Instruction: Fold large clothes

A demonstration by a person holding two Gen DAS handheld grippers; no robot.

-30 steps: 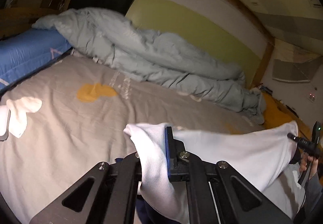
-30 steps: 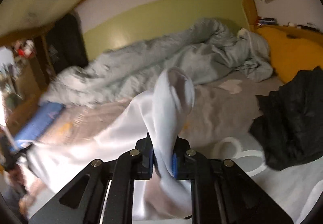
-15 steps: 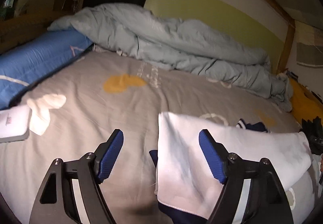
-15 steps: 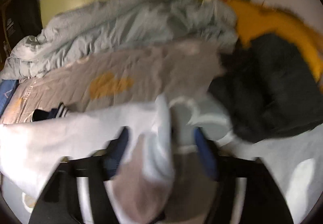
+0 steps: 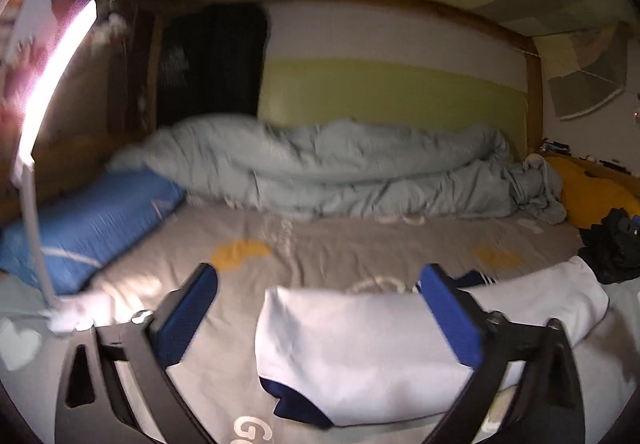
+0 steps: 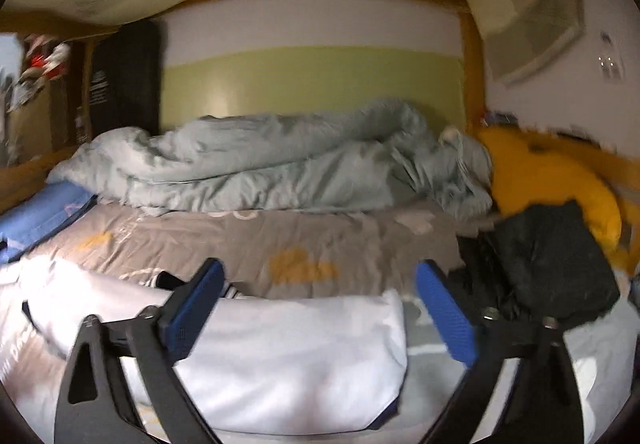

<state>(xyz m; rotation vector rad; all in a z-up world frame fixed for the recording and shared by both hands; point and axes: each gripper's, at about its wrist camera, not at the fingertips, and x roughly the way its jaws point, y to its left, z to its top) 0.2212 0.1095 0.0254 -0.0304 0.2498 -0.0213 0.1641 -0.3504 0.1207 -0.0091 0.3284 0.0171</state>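
Left wrist view: left gripper points a little downward over the bed, jaws opening wide and pressing nothing. The white garment lies folded on the sheet below, its left edge between the fingers. It looks soft, light and limp; best taken by a corner or hem.

Right wrist view: right gripper is posed alike, jaws opening, empty, the garment's right end beneath, beside a black heap.

White garment with navy trim, grey sheet with orange patches, pale grey-green duvet
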